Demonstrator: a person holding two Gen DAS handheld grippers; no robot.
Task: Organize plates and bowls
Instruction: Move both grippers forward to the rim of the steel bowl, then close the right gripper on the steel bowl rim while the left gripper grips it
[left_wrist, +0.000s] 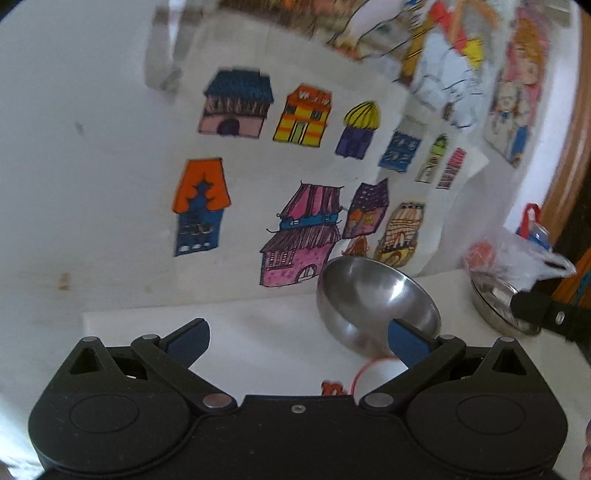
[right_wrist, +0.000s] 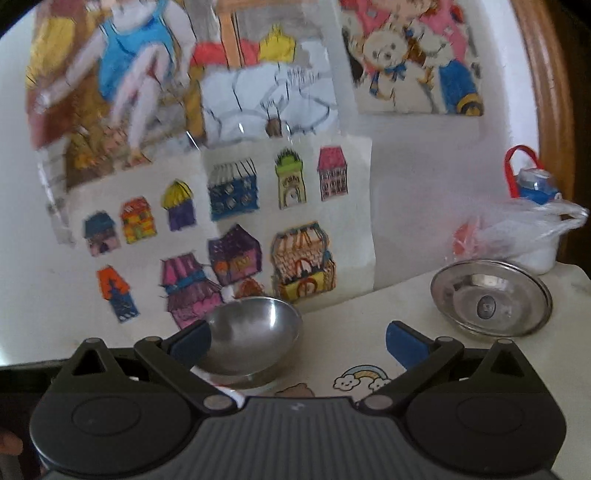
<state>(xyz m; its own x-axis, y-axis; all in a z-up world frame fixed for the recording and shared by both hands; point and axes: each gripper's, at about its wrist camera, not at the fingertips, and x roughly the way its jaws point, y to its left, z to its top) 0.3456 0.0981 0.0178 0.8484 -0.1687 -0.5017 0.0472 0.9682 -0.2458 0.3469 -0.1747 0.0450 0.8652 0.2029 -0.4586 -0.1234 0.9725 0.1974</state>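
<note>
Left wrist view first, going big to small: the wall of kids' drawings (left_wrist: 295, 166) fills everything at 12 o'clock, then the white surface (left_wrist: 258, 332) runs out under it, so there's not much room to push forward but plenty side to side. The steel bowl (left_wrist: 376, 299) sits tipped on its round bottom at about 1 o'clock of the left gripper (left_wrist: 297, 341), mouth leaning toward the wall, and its low side looks right up against the right-hand blue pad; touching or just behind it, I can't tell. Jaws there are spread wide with nothing in them. Over in the right wrist view the same bowl is at 11 o'clock of the right gripper (right_wrist: 297, 341), tucked behind its left pad, and the steel plate (right_wrist: 491, 297) sits well apart at 2 o'clock near the surface's far right edge, with a plastic bag (right_wrist: 524, 229) and a blue bottle (right_wrist: 535, 182) just behind it. Right jaws are spread and empty too. My guess: left is nearer the bowl, right is nearer the plate.
</note>
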